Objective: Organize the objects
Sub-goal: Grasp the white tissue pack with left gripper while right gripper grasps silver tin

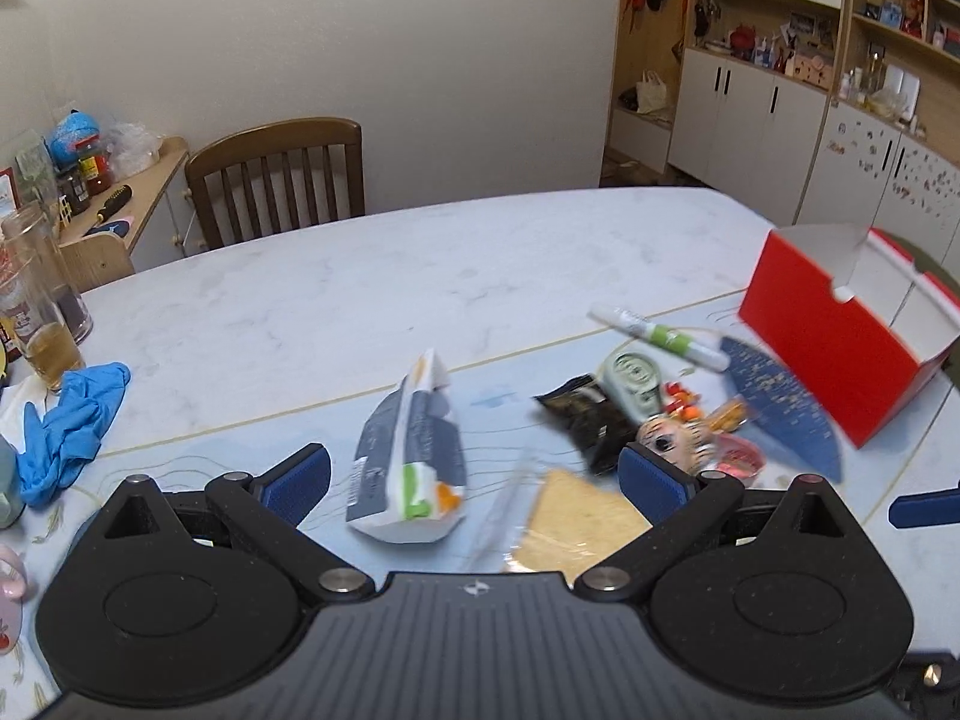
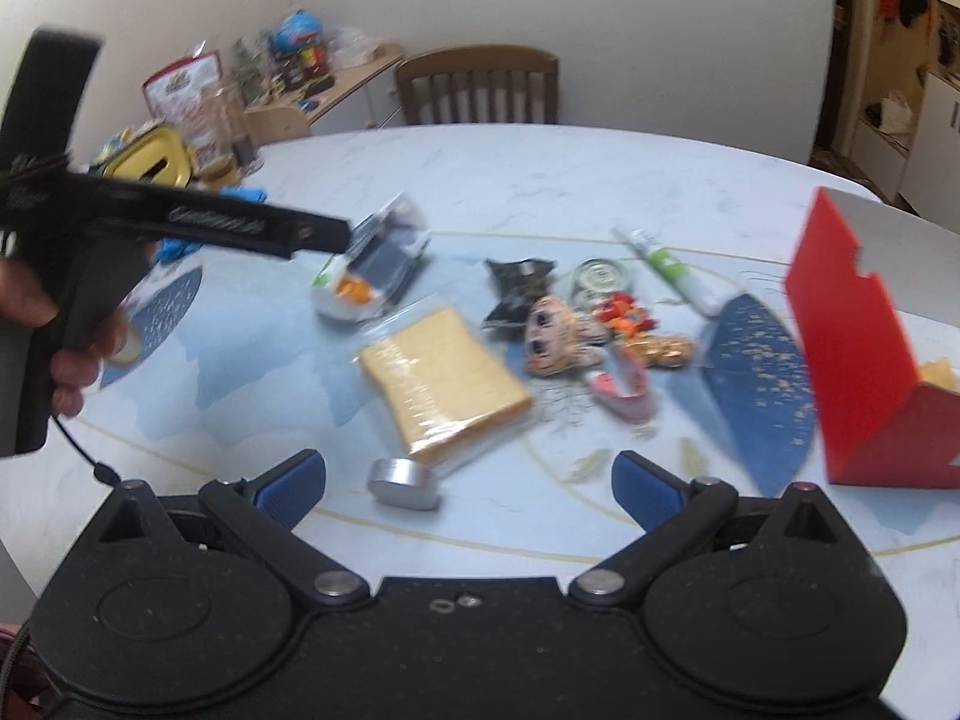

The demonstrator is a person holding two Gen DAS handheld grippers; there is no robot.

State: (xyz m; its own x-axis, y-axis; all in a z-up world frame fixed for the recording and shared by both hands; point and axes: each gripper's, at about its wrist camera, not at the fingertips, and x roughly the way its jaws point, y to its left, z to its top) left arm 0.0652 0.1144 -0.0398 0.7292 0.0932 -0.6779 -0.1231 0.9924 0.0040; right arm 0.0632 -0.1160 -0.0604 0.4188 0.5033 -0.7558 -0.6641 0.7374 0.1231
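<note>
On the marble table (image 2: 540, 168) nearly everything lies loose at frame centre beside the red box (image 2: 840, 348) at right, barely started, my left gripper (image 1: 474, 480) and right gripper (image 2: 468, 483) wide open, empty.

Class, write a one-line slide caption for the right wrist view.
Open right gripper hovers over wrapped bread, toys and a red box.

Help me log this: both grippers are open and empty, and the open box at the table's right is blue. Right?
Not quite: the box is red, not blue, as both wrist views show. The left gripper and right gripper are indeed open and empty.
</note>
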